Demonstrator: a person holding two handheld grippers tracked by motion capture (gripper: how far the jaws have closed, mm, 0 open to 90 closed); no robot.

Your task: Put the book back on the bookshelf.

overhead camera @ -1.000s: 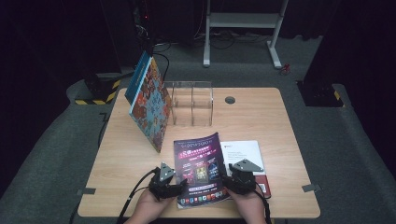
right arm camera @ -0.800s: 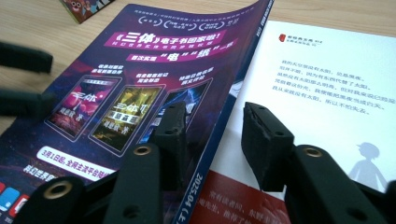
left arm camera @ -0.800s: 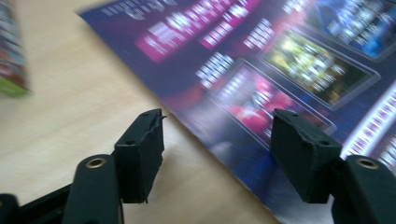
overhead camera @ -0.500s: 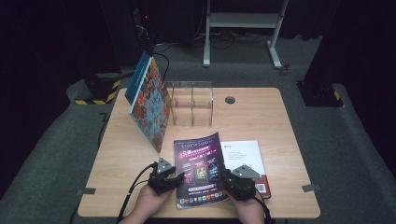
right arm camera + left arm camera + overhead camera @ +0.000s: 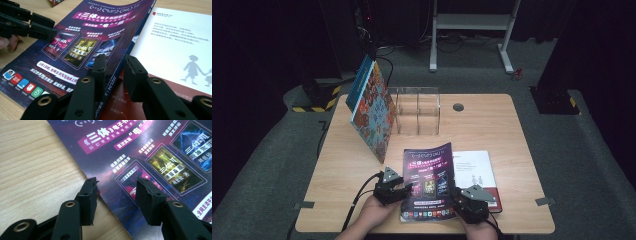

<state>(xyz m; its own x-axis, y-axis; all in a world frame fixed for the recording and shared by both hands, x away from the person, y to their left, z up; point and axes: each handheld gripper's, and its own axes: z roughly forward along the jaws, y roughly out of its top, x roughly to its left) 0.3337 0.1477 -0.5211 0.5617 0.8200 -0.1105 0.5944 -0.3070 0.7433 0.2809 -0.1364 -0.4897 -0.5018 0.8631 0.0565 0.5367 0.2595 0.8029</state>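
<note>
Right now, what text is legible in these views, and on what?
"三体", in the pink banner on the purple magazine cover, left gripper view; the rest of that banner is too blurred to quote safely.
"三体", on the middle book picture on the same cover.
"2025.04", along the magazine spine, right gripper view.
Text on the white-covered book: too small to read.
The patterned book standing by the clear organizer: nothing readable.

Dark room, grey carpet floor [image 5: 592, 165] around a pale wooden tabletop [image 5: 492, 125]. White metal stand [image 5: 472, 30] far behind, yellow-black striped block [image 5: 314, 100] far left.
</note>
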